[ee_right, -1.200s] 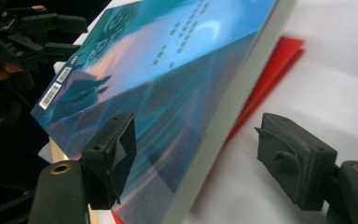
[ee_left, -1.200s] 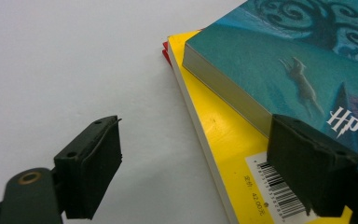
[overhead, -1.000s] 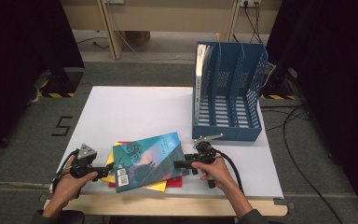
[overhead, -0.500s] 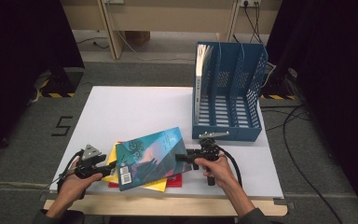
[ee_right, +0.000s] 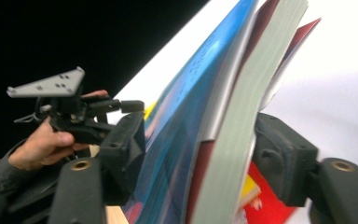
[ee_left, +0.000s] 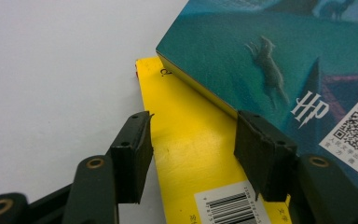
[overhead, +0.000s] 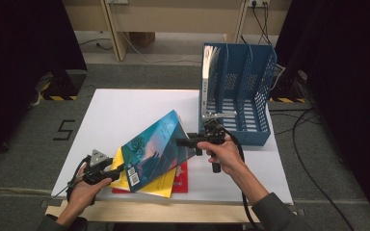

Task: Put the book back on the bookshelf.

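Note:
A teal paperback (overhead: 156,149) stands tilted, its right edge raised and its lower left corner down on a yellow book (overhead: 159,185). My right gripper (overhead: 187,142) is shut on the teal paperback's (ee_right: 214,116) page edge, one jaw on each cover. A red book (overhead: 182,175) lies under the yellow one. My left gripper (overhead: 119,168) sits open at the teal book's lower left corner. In the left gripper view my left gripper (ee_left: 191,135) hangs over the yellow book (ee_left: 186,140), and its right jaw is close against the teal cover (ee_left: 261,60).
A blue slotted file rack (overhead: 238,96) stands at the table's back right, just beyond my right hand. A white-edged book (overhead: 206,72) stands upright in the rack's left slot. The white table (overhead: 120,115) is bare at the back left.
My right gripper has lifted the teal book's right edge higher, so the book stands steeper. My left gripper has stayed at the book's lower left corner.

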A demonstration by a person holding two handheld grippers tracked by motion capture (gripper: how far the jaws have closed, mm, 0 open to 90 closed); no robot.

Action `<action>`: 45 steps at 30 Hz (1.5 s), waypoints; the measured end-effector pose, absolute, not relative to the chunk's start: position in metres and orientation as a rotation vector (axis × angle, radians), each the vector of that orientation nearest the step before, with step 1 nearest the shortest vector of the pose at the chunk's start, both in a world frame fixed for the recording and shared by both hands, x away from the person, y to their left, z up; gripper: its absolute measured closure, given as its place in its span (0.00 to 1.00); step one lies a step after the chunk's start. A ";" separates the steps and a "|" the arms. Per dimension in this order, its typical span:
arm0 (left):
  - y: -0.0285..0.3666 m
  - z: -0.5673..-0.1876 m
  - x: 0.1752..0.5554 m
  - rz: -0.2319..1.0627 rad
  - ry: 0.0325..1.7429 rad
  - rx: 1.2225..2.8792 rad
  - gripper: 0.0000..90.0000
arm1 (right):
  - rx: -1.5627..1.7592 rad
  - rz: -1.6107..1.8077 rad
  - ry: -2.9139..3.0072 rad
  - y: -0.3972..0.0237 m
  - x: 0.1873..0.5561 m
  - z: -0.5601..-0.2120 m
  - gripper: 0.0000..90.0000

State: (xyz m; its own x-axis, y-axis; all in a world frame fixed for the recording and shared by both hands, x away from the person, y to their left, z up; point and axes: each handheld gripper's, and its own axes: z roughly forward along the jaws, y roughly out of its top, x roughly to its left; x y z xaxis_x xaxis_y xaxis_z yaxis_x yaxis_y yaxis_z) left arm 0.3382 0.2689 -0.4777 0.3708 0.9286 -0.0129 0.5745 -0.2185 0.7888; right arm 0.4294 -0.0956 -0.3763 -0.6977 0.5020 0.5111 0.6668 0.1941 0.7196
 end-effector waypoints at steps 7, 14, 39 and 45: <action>0.264 -0.479 0.339 0.644 1.306 1.889 0.45 | -1.069 -1.539 -2.370 -0.075 0.428 -0.337 0.59; 0.250 -0.480 0.344 0.636 1.251 1.910 0.50 | -1.036 -1.503 -2.480 -0.055 0.429 -0.307 0.60; 0.247 -0.483 0.351 0.598 1.235 1.867 0.21 | -0.935 -1.366 -2.719 -0.014 0.431 -0.289 0.78; 0.261 -0.476 0.352 0.662 1.291 1.728 0.21 | -0.870 -1.369 -2.686 -0.010 0.442 -0.284 0.82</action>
